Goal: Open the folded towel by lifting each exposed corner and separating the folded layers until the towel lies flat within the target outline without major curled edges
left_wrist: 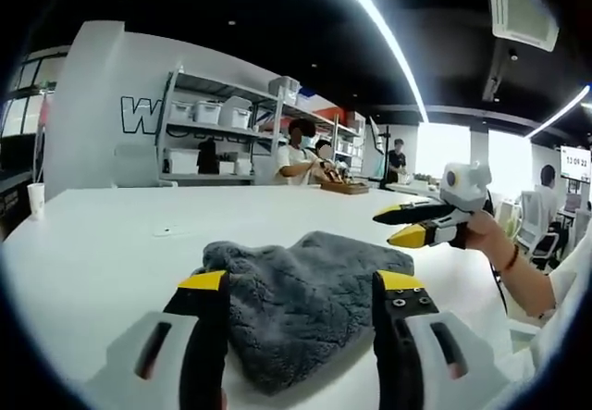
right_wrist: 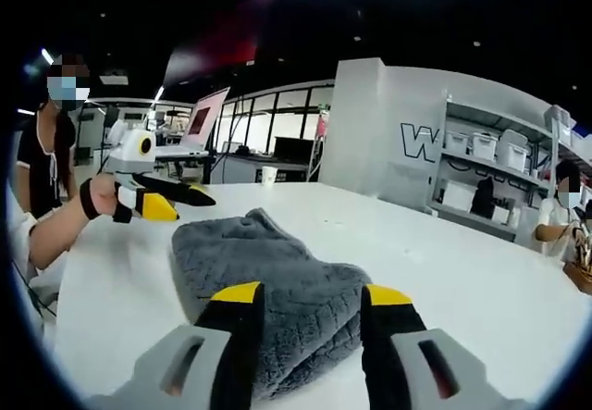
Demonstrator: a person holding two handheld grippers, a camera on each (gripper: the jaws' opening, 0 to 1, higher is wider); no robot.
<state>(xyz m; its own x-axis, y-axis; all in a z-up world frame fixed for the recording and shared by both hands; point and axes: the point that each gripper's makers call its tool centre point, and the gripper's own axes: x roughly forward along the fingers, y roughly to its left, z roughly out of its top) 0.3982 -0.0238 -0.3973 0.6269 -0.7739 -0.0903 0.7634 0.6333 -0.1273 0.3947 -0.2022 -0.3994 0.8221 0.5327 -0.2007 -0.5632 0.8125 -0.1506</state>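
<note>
Both tongs, left (left_wrist: 301, 285) and right (right_wrist: 310, 297), gape wide over the grey towel (left_wrist: 296, 304), gripping nothing.

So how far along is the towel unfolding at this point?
Nothing looks done yet: the grey towel lies bunched and folded on the white table. In hand: the left hand-held gripper and right hand-held gripper are both open, jaws straddling the towel from opposite sides, gripping nothing. Left: lifting the corners, separating the layers, laying it flat. I can't make out a target outline.
</note>
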